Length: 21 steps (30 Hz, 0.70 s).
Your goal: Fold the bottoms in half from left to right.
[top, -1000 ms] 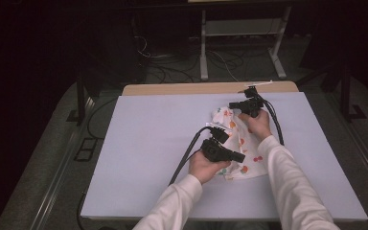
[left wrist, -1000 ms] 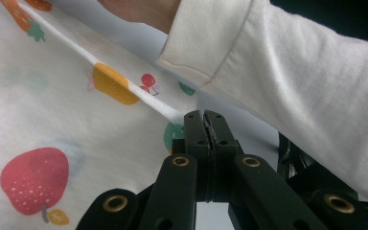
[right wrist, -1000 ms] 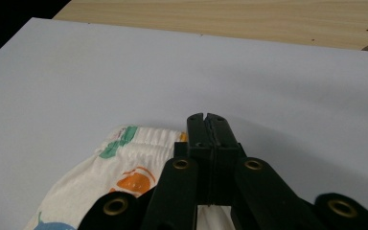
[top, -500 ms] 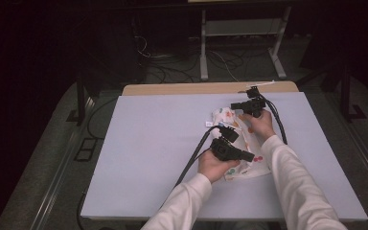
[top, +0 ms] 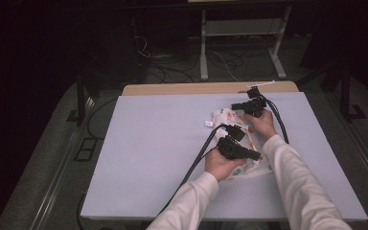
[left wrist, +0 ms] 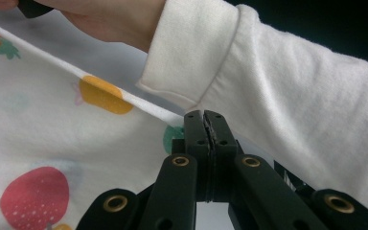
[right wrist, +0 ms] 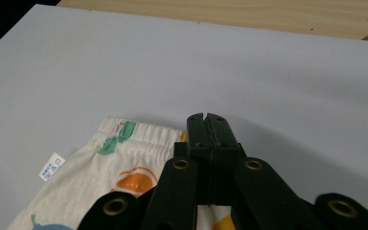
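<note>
Since the earlier high-view frames, your left gripper [top: 255, 154] has slid toward the right of the frame, along the near edge of the printed garment [top: 230, 120]; your right gripper [top: 234, 106] has held its place at the garment's far end.

High view: garment lies right of centre on the pale worktop [top: 148, 143], bunched between your two hands, with your left hand covering its near part. A white label juts from its left edge. Whether the jaws hold cloth cannot be read from this view.

Left gripper view: jaws of the left gripper [left wrist: 205, 125] are pressed together on the garment's [left wrist: 52, 143] hem, which runs taut toward the upper left of the frame. Strawberry and orange prints are clear. Your white sleeve [left wrist: 292, 96] fills the right half and blocks the worktop beyond.

Right gripper view: jaws of the right gripper [right wrist: 206, 125] are together, pinching the garment's [right wrist: 100, 177] elastic waistband at its right end. The label [right wrist: 51, 166] sits at lower left. A wooden strip [right wrist: 230, 14] shows along the top edge.

Surroundings, high view: dark floor, cables, and a metal frame [top: 239, 33] behind the worktop.
</note>
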{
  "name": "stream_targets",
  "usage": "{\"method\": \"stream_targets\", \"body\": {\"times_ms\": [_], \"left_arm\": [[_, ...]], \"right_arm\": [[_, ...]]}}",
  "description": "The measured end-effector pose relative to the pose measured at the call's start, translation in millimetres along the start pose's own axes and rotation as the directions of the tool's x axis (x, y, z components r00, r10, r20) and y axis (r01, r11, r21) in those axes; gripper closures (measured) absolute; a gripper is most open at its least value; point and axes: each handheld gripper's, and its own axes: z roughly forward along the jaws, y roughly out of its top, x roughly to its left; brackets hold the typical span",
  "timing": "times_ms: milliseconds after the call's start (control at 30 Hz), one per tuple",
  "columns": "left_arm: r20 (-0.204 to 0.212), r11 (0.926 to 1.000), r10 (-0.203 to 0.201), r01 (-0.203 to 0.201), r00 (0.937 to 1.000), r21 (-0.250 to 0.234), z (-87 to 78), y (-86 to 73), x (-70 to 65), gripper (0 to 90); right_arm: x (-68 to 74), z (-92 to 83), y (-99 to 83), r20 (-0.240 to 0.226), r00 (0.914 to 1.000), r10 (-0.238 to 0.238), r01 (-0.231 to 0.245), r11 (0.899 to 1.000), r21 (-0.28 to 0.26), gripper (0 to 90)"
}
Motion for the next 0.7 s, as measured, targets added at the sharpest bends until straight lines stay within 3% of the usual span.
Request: {"method": "stream_targets", "body": {"times_ms": [333,500,700], "left_arm": [[0.013,1.0,0.0,0.0,0.9999,-0.003,13.7,3.2,0.1,89.4],[0.014,1.0,-0.008,0.008,0.9999,-0.006,21.1,3.8,1.0,89.4],[0.011,1.0,-0.007,0.007,0.9999,-0.002,29.5,5.3,3.6,89.4]], "right_arm": [[-0.7,-2.0,0.5,-0.001,0.9999,-0.012,0.012,1.0,0.011,88.0],[-3.4,-2.6,-0.2,-0.01,0.9999,0.009,-0.009,1.0,0.02,85.9],[2.9,-15.8,1.4,0.033,0.9991,-0.025,0.025,1.0,-0.013,50.3]]}}
